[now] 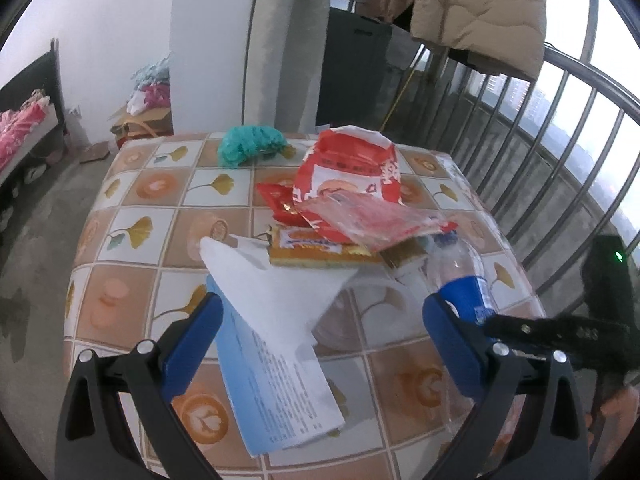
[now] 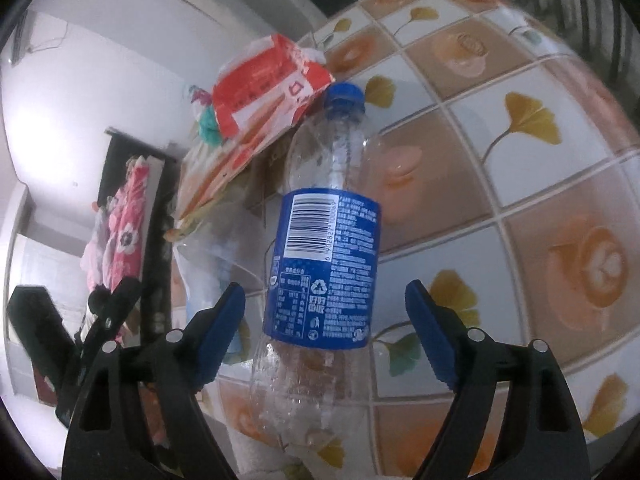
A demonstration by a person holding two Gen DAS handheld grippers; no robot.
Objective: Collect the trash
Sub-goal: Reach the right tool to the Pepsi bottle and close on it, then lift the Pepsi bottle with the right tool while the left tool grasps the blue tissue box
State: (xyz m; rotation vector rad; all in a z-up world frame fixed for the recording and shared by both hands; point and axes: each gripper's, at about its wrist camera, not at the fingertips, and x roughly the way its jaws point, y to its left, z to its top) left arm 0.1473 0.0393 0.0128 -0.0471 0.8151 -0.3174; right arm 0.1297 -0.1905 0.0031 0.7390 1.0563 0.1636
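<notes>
Trash lies spread over the tiled tablecloth (image 1: 132, 196) ahead of both my grippers. Starting at my left gripper (image 1: 322, 334), its blue pads stand wide apart and clamp nothing. Between them lies a folded white paper (image 1: 276, 296), and under it a pale blue printed leaflet (image 1: 276, 396) reaches back toward me, closer to the left pad than the right. Beyond the fingertips an orange snack packet (image 1: 316, 250) lies flat, with a pile of red wrappers (image 1: 352, 184) on and behind it. Far ahead and a little left of the pile sits a crumpled teal bag (image 1: 250, 145). Just past my right-hand pad lies the clear plastic bottle (image 1: 460, 280), its blue label nearly touching that pad, though I cannot tell if they meet. A black finger of my other gripper pokes in from the right, next to the bottle.

Moving on to my right gripper (image 2: 326, 334), its jaws are also spread wide and grasp nothing. The bottle (image 2: 324, 264) lies lengthwise between the pads, cap pointing away from me, with clear gaps on both sides. Ahead and left of the cap (image 2: 344, 98) the red wrappers (image 2: 268, 88) are heaped. To the right of the pads is only patterned tablecloth (image 2: 520, 184).
</notes>
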